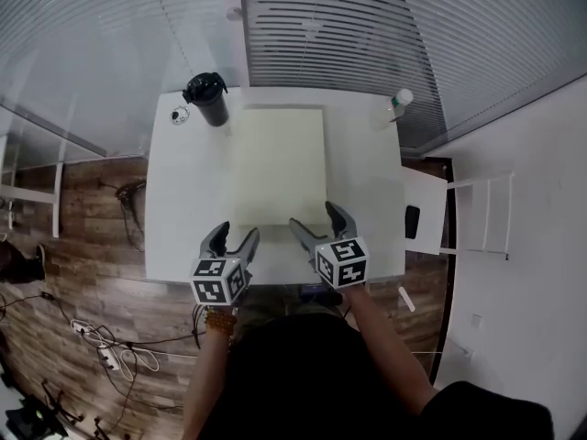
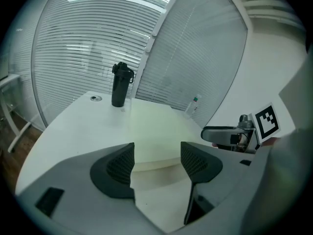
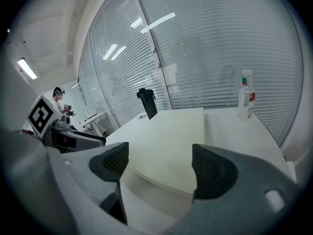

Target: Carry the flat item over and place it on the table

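A pale cream flat board [image 1: 278, 165] lies flat on the white table [image 1: 183, 200], reaching from near the far edge to close to the front edge. My left gripper [image 1: 234, 239] is open just short of the board's near left corner, nothing between its fingers. My right gripper [image 1: 318, 222] is open at the board's near right corner, also empty. The board [image 2: 151, 131] fills the gap ahead of the left gripper [image 2: 156, 163] in its own view. In the right gripper view the board [image 3: 168, 141] lies just beyond the open right gripper [image 3: 159, 165].
A black flask [image 1: 207, 99] and a small round object [image 1: 179, 114] stand at the table's far left. A clear bottle [image 1: 398, 103] stands at the far right corner. A white chair [image 1: 459, 214] is to the table's right. Cables [image 1: 101, 346] lie on the wood floor.
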A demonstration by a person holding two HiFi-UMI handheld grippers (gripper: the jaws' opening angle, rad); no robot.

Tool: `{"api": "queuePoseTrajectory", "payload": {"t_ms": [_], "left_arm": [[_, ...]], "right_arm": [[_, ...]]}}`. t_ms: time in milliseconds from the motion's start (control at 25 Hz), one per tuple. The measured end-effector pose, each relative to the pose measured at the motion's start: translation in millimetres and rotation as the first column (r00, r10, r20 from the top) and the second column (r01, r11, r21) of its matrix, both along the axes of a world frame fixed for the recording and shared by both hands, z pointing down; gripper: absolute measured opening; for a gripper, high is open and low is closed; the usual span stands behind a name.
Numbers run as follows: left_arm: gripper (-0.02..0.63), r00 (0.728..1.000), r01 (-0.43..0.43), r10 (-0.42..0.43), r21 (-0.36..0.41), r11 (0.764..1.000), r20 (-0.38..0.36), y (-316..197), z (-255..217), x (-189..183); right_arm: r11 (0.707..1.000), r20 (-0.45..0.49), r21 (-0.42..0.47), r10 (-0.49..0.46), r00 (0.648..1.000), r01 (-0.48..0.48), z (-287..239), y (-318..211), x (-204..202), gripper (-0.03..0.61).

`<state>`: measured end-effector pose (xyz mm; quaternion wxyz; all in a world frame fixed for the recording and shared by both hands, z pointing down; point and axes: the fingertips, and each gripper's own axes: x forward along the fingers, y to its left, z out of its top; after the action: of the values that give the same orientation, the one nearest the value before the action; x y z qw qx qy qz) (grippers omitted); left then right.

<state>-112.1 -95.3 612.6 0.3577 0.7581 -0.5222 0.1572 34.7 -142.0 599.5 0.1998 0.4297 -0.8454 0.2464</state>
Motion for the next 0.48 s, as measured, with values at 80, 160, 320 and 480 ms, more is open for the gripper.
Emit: {"api": "queuePoseTrajectory", "payload": {"t_ms": [80,160,320,480], "left_arm": [[0.31,1.0,-0.005,0.005,0.008,1.0,0.005,2,-2,2],[0.31,1.0,-0.01,0.01,0.014,1.0,0.012,4,-4,3],[0.31,1.0,-0.017,0.016,0.03,0.999,0.018,8,-10,7],[0.31,1.0,-0.012,0.011,0.048,0.999,0.021,8,-16,8]], "right_arm": [[1.0,0.002,0.004,0.004,1.0,-0.004,-1,2,1,0.401],[1.0,0.005,0.01,0.007,1.0,-0.007,-3,3,1,0.402],[1.0,0.008,0.022,0.01,1.0,-0.01,-8,6,3,0.4],[0.999,0.009,0.032,0.003,1.0,-0.003,-12,11,1,0.402]]}}
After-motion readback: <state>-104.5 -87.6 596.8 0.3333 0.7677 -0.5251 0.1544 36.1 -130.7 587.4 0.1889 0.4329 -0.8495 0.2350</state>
